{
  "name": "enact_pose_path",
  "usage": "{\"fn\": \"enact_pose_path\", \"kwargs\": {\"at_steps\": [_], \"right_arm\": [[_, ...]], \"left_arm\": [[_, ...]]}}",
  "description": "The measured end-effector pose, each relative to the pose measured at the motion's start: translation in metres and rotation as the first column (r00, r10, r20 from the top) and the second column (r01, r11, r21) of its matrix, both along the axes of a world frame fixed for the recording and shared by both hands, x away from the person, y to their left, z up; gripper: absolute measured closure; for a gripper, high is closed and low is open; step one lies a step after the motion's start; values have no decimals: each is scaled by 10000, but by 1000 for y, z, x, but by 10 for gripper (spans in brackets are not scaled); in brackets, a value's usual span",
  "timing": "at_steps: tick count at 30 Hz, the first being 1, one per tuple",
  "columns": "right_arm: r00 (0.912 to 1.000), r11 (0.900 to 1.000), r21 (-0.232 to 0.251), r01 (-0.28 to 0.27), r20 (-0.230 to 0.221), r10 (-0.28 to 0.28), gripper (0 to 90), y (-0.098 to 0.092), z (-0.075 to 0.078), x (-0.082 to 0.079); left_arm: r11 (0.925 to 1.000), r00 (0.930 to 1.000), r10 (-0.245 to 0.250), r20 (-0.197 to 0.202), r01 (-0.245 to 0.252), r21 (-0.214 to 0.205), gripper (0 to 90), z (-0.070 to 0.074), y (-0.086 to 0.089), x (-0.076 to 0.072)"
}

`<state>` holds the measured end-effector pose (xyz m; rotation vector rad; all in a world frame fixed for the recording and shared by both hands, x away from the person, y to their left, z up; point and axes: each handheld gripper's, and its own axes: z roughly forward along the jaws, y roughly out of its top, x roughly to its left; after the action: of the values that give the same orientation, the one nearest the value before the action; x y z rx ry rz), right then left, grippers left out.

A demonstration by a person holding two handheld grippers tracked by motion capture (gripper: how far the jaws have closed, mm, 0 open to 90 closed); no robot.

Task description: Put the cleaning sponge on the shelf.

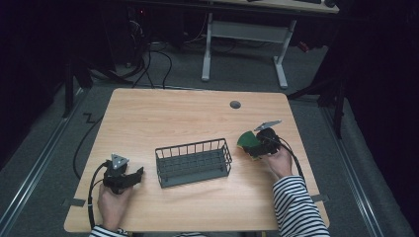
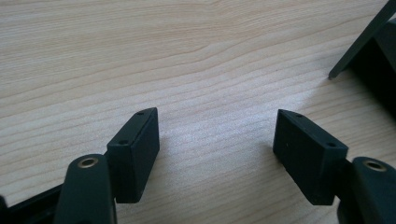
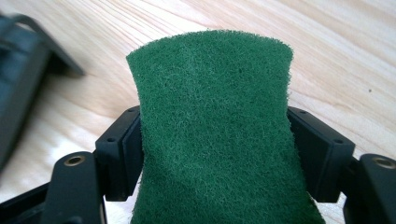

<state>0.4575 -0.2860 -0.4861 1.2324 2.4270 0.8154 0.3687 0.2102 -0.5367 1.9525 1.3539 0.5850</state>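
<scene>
A green scouring pad [image 3: 215, 135] is squeezed between the two black jaws of my right gripper [image 3: 215, 149], bowing upward. In the high view the same green pad [image 1: 247, 139] sticks out of the right gripper [image 1: 258, 144], held just above the table to the right of a dark wire basket [image 1: 193, 162]. My left gripper [image 1: 132, 176] rests low at the table's front left, pointing toward the basket's left end. Its jaws stand wide apart in the left gripper view [image 2: 217, 140], with bare wood between them.
The wooden table [image 1: 173, 113] has a small grey cable hole [image 1: 235, 104] near its far edge. A corner of the basket [image 2: 369, 42] shows at the upper right of the left gripper view. A desk frame [image 1: 244, 44] stands on the floor beyond.
</scene>
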Motion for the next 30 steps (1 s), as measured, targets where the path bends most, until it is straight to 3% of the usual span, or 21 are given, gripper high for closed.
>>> {"fn": "enact_pose_path", "kwargs": {"at_steps": [11, 19, 24, 30], "right_arm": [[9983, 9975, 651, -285, 522, 251, 273, 6, 29, -20], [9938, 9952, 826, -528, 1019, 443, 274, 11, 47, -34], [9878, 9886, 1260, -821, 1418, 639, 275, 19, 68, -44], [9765, 9799, 1306, -1507, 1740, 1270, 274, 40, 87, -52]], "left_arm": [[10000, 10000, -42, -5, 42, -16, 311, 0, 0, 0], [10000, 10000, -47, -29, 46, -49, 309, 0, 0, 0], [10000, 10000, -36, -20, 35, -86, 309, 0, 1, 0], [9999, 10000, -27, -18, 27, -101, 309, 0, 1, 0]]}}
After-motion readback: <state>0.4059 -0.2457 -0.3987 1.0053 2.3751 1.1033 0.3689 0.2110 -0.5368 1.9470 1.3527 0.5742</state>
